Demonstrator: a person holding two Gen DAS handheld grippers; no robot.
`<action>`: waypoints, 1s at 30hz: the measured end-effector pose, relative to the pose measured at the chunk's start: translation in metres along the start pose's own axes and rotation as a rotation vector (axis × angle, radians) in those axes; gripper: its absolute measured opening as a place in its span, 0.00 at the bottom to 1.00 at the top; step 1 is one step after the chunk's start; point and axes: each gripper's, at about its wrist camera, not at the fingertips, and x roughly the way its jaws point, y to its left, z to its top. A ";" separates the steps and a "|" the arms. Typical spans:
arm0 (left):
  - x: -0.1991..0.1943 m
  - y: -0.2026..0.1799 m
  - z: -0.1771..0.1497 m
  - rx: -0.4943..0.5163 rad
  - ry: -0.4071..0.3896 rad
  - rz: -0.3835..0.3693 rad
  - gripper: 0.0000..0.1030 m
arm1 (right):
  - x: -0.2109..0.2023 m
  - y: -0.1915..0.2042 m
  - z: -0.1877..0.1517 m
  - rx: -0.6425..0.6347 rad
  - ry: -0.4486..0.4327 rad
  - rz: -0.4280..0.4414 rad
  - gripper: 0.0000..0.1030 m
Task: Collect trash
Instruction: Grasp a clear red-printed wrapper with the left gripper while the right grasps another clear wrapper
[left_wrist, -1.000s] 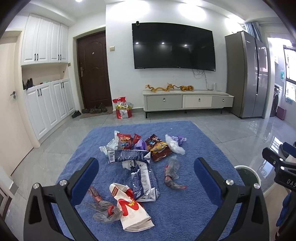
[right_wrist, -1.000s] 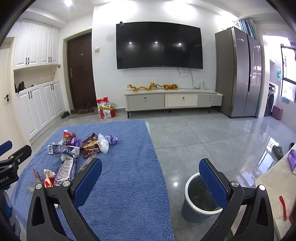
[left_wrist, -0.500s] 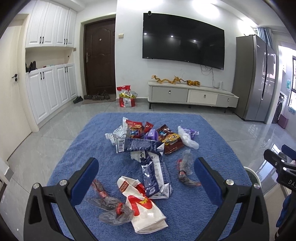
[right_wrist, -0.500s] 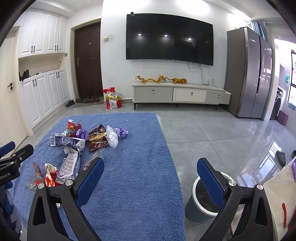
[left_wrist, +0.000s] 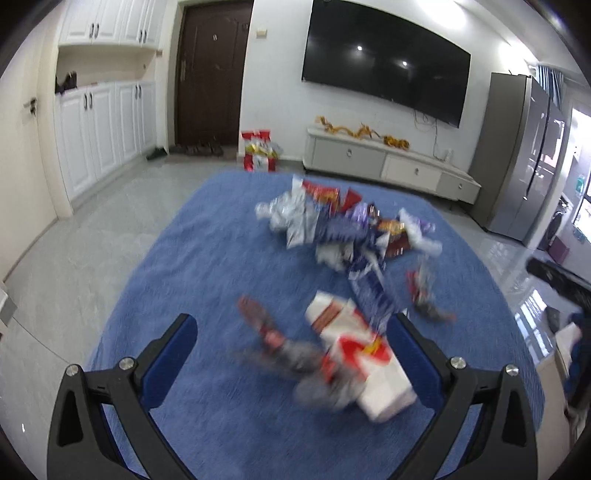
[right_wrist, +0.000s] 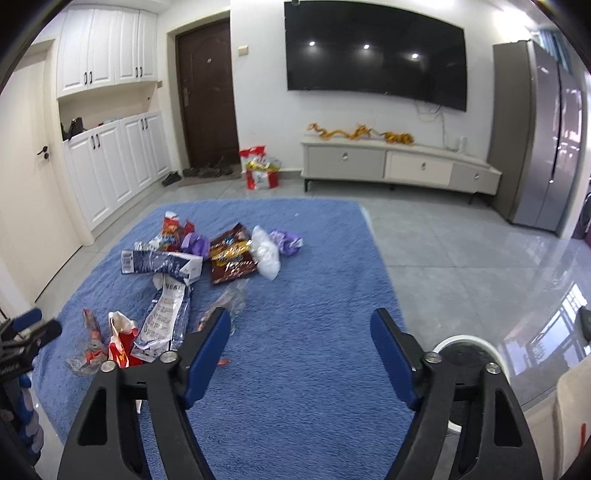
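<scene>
Your left tool (left_wrist: 291, 338) is released, both blue pads spread wide with nothing between them. It hovers above the near part of the blue rug (left_wrist: 207, 266). The left wrist view is motion-blurred, so item detail is limited. Just ahead of the pads and toward the right finger lies a white and red paper bag (left_wrist: 364, 360), with a crumpled clear wrapper (left_wrist: 295, 354) touching its left side. To the left of the tool, the rug is bare out to its left edge, where the grey tile floor (left_wrist: 74, 258) begins.

Your right tool (right_wrist: 299, 345) is also released and grips nothing. Bare rug lies directly between and beyond its fingers, up to the rug's right edge. Past that edge, beside the right finger, the white rim of the trash bin (right_wrist: 465, 339) stands on the tile, partly hidden by the tool.

The trash sits on the left half of the rug in the right wrist view: a blue and white pouch (right_wrist: 166, 317) nearest, a flattened blue carton (right_wrist: 159, 264) behind it, then a brown snack bag (right_wrist: 231, 256), a white plastic bag (right_wrist: 266, 253) touching it, and a purple wrapper (right_wrist: 286, 242). A clear wrapper (right_wrist: 232, 297) lies just ahead of the left finger.

Beyond the rug, open tile extends to the TV cabinet (right_wrist: 399, 166) and the refrigerator (right_wrist: 539, 129).
</scene>
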 end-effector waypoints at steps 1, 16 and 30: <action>0.001 0.005 -0.006 -0.002 0.026 -0.018 1.00 | 0.006 0.001 0.000 -0.002 0.012 0.011 0.68; 0.053 0.029 -0.002 -0.142 0.198 -0.090 0.80 | 0.071 0.032 0.001 -0.067 0.134 0.135 0.67; 0.099 0.037 0.004 -0.190 0.296 -0.067 0.26 | 0.139 0.064 0.006 -0.027 0.277 0.295 0.50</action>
